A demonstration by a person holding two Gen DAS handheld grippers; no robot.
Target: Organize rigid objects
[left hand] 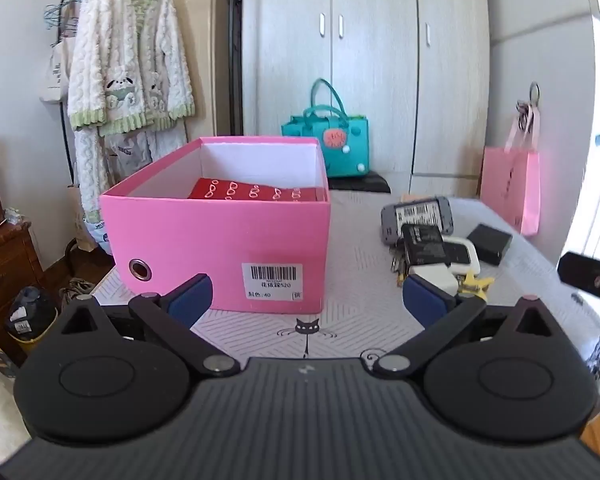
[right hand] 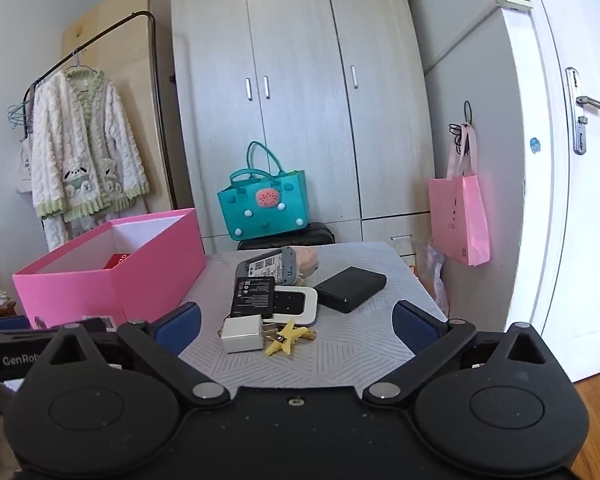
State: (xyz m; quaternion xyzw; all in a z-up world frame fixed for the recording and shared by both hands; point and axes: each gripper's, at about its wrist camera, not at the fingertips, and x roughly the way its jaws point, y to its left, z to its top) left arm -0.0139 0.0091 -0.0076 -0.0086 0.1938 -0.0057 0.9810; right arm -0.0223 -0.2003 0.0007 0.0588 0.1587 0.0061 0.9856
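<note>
— What is sitting on the surface (right hand: 340,344)?
— A pink box (left hand: 220,236) holding a red case (left hand: 256,192) at its left edge; gadgets (right hand: 276,296) are piling beside it.
— The claws?
— Left claw (left hand: 308,300) and right claw (right hand: 296,320) are both gaping, released.

The pink box (left hand: 220,236) has a white sticker (left hand: 274,282) low on its front with a bar code, the number 520 after some Chinese words, and 40 below. Left of the pink box in the right wrist view, a black bar (right hand: 16,354) reads "GenRob", cut off. Other labels are too small.
</note>
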